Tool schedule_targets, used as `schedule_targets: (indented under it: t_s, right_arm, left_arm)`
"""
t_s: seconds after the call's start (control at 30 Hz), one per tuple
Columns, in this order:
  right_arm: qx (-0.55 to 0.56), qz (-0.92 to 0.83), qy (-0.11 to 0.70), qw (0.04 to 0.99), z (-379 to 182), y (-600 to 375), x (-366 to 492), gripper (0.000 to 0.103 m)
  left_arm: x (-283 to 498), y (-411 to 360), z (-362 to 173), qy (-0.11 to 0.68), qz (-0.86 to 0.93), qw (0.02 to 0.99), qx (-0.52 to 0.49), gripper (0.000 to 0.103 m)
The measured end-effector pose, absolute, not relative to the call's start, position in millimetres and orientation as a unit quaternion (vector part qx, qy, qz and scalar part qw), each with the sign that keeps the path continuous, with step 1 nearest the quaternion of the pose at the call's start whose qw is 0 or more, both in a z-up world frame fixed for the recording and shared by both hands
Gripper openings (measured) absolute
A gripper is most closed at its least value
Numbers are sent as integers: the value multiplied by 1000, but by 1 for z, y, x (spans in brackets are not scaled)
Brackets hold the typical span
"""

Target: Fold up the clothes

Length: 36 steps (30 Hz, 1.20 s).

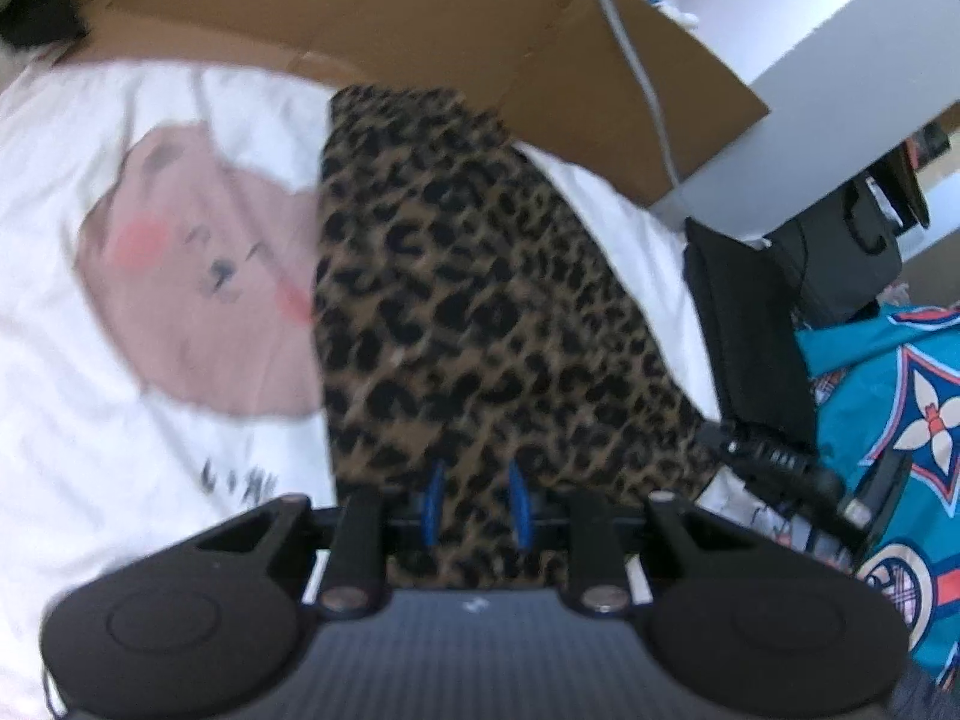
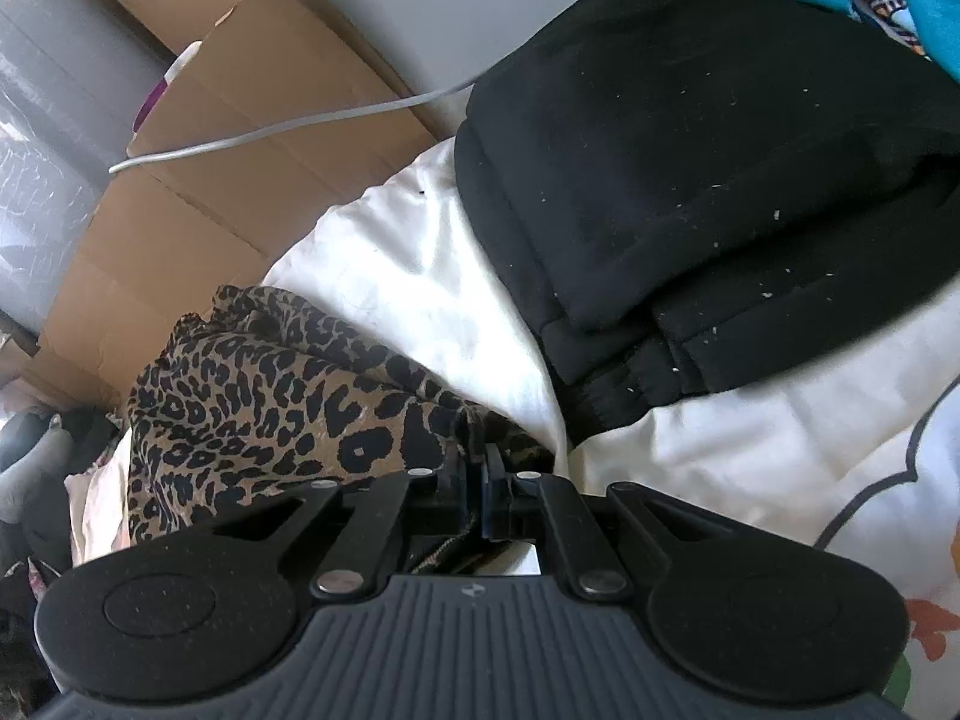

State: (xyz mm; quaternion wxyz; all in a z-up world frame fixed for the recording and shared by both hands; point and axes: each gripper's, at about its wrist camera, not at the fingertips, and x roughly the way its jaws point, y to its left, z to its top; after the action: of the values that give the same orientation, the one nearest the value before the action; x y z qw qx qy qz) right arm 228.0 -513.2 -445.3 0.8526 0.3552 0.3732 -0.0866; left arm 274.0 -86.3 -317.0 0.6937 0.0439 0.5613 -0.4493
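The leopard-print garment (image 1: 456, 300) lay stretched across a white sheet (image 1: 90, 480) printed with a pink bear face (image 1: 198, 282), its far end reaching toward flattened brown cardboard (image 1: 420, 18). The left gripper (image 1: 477, 501) had its two blue fingers (image 1: 433, 498) set a little apart with a thick band of the leopard cloth passing between them, so it looked clamped on that fabric, though the blur left the contact of the pads hard to confirm. In the right wrist view the right gripper (image 2: 477, 492) was clenched tight, its jaws pinching a bunched edge of the same leopard-print garment (image 2: 252, 402), which rose in loose folds to the left of the fingers. Just beside that, on the white sheet (image 2: 420, 276), sat a folded black garment (image 2: 708, 180) flecked with pale lint. A grey cable (image 2: 288, 126) ran across the cardboard (image 2: 180, 228) behind it. A turquoise patterned cloth (image 1: 912, 420) lay at the right edge of the left wrist view, next to the other black gripper (image 1: 756, 348)
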Motion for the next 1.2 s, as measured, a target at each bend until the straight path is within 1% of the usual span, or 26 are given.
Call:
schedule_targets:
  t_s: [0.23, 0.27, 0.3, 0.43, 0.53, 0.6, 0.67, 0.83, 0.93, 1.03, 1.2]
  right_arm:
    - [387, -97, 366, 840, -455, -516, 216, 3]
    - [393, -95, 368, 838, -457, -518, 216, 4]
    - [398, -92, 369, 835, -459, -519, 216, 9]
    - [427, -85, 360, 825, -460, -528, 211, 13]
    - [425, -80, 357, 828, -457, -528, 207, 14]
    - [424, -77, 356, 829, -456, -529, 206, 13]
    - [419, -72, 356, 832, -454, -530, 206, 12]
    - [409, -61, 354, 839, -451, -532, 206, 11]
    - [418, -60, 354, 834, -455, -533, 207, 11]
    - [414, -57, 356, 836, -456, -531, 210, 11]
    - [410, -54, 360, 836, -456, -530, 214, 11]
  left_arm:
    - [299, -146, -300, 554, -455, 695, 62, 24]
    - [302, -155, -299, 554, -452, 696, 62, 24]
    - [305, -164, -299, 554, -451, 697, 64, 24]
    - [310, -201, -297, 547, -449, 703, 69, 24]
    - [314, -227, -296, 543, -442, 710, 75, 24]
    - [318, -242, -296, 540, -434, 716, 80, 27]
    - [323, -256, -296, 541, -424, 722, 80, 28]
    - [331, -296, -295, 539, -416, 726, 95, 28]
    - [338, -315, -299, 546, -405, 727, 95, 30]
    - [342, -334, -306, 555, -368, 735, 131, 31]
    - [348, -352, -321, 575, -349, 730, 125, 31]
